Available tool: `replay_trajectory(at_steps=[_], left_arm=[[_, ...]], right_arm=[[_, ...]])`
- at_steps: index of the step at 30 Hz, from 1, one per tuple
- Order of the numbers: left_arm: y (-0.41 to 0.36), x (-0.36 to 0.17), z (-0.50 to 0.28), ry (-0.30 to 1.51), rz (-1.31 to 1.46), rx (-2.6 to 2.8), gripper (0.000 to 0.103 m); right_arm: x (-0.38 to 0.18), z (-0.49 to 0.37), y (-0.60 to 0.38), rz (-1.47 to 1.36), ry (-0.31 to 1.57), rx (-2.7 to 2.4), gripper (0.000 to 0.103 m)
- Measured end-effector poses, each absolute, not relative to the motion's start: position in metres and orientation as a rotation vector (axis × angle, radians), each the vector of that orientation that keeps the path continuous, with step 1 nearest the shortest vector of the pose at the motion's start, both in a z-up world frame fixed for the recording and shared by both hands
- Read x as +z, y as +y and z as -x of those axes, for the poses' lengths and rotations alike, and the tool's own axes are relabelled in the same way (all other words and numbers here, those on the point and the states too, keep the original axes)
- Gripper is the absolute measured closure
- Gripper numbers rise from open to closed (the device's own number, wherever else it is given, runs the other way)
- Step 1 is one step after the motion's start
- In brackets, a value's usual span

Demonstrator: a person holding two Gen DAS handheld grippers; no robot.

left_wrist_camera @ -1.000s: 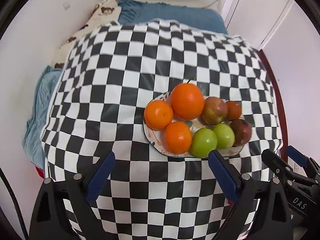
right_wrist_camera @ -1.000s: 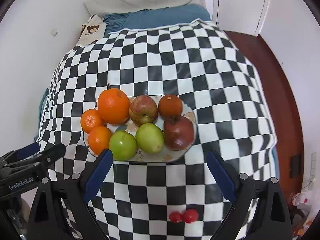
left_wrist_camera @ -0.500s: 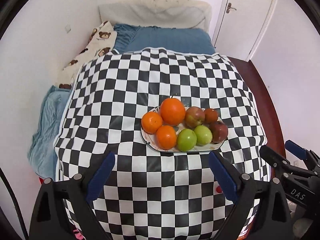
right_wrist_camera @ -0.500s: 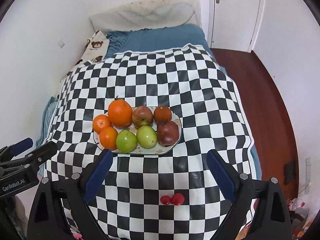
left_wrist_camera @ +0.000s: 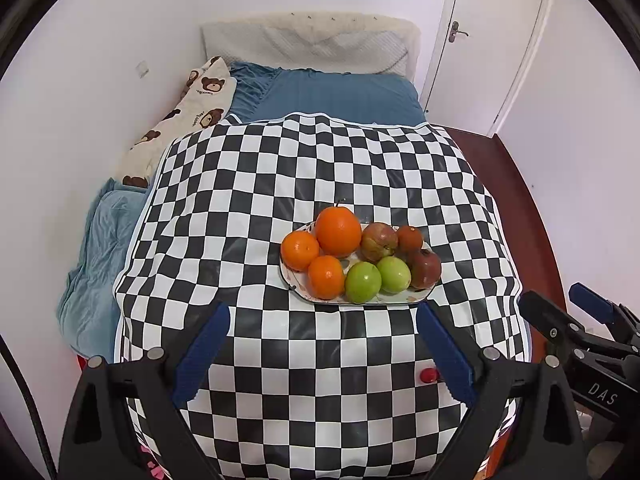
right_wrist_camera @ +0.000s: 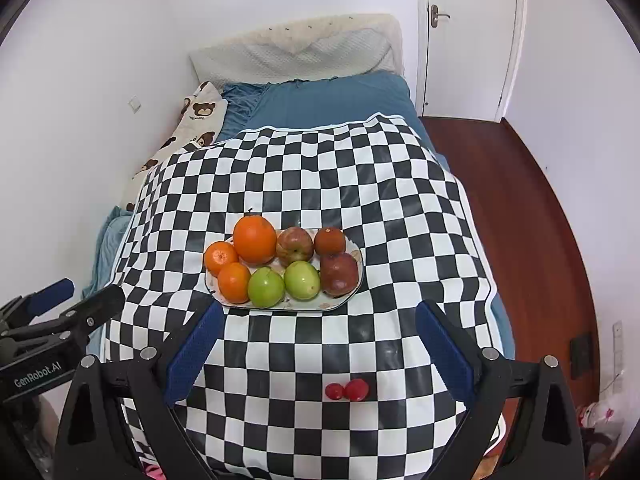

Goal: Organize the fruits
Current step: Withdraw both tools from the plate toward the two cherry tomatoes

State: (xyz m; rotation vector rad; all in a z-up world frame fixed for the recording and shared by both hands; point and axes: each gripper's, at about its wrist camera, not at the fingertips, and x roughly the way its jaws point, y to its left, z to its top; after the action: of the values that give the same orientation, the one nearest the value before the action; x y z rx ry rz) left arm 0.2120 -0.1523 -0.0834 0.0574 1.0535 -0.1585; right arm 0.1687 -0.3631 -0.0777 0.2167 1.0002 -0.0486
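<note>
- left hand-held gripper (left_wrist_camera: 322,354) hangs above the near part of the checkered cloth (left_wrist_camera: 256,200), blue-padded fingers (left_wrist_camera: 202,354) spread wide apart, nothing between them.
- right hand-held gripper (right_wrist_camera: 316,354) sits the same way, fingers (right_wrist_camera: 442,354) wide apart and empty, well short of the fruit.
- and there's the plate (right_wrist_camera: 352,294), an oval one, resting on the cloth roughly mid-way across the bed (right_wrist_camera: 332,96).
- on the plate's left end: one big orange (right_wrist_camera: 255,239) at the back, two small oranges (right_wrist_camera: 220,257) in front of it, all bunched and touching.
- front middle: two green apples (right_wrist_camera: 266,288) side by side.
- behind them a red-green apple (right_wrist_camera: 295,245), and to its right a small reddish-brown fruit (right_wrist_camera: 329,241).
- right end: a dark red fruit (right_wrist_camera: 339,273), just beside the right green apple.
- off the plate, two small red fruits (right_wrist_camera: 347,391) lie together on the cloth, near the front, between the right gripper's fingers in that view.
- in the left wrist view only one of them peeks out beside the right finger.
- each gripper shows at the edge of the other's view.
</note>
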Motion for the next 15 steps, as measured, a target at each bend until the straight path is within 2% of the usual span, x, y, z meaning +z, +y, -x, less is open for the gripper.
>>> replay_trajectory(at_steps=[7, 8, 15], left_arm=[[-0.167, -0.107, -0.217, 1.109, -0.070, -0.140, 0.007], [-0.171, -0.114, -0.220, 1.125, -0.079, -0.140, 0.005], [-0.200, -0.175, -0.228, 1.237, -0.165, -0.147, 0.004]], right_arm=[[-0.104, -0.172, -0.378, -0.268, 1.050, -0.053, 0.004], [-0.112, -0.173, -0.382, -0.279, 1.064, -0.058, 0.004], [-0.206, -0.171, -0.419, -0.432, 1.259, -0.047, 0.004]])
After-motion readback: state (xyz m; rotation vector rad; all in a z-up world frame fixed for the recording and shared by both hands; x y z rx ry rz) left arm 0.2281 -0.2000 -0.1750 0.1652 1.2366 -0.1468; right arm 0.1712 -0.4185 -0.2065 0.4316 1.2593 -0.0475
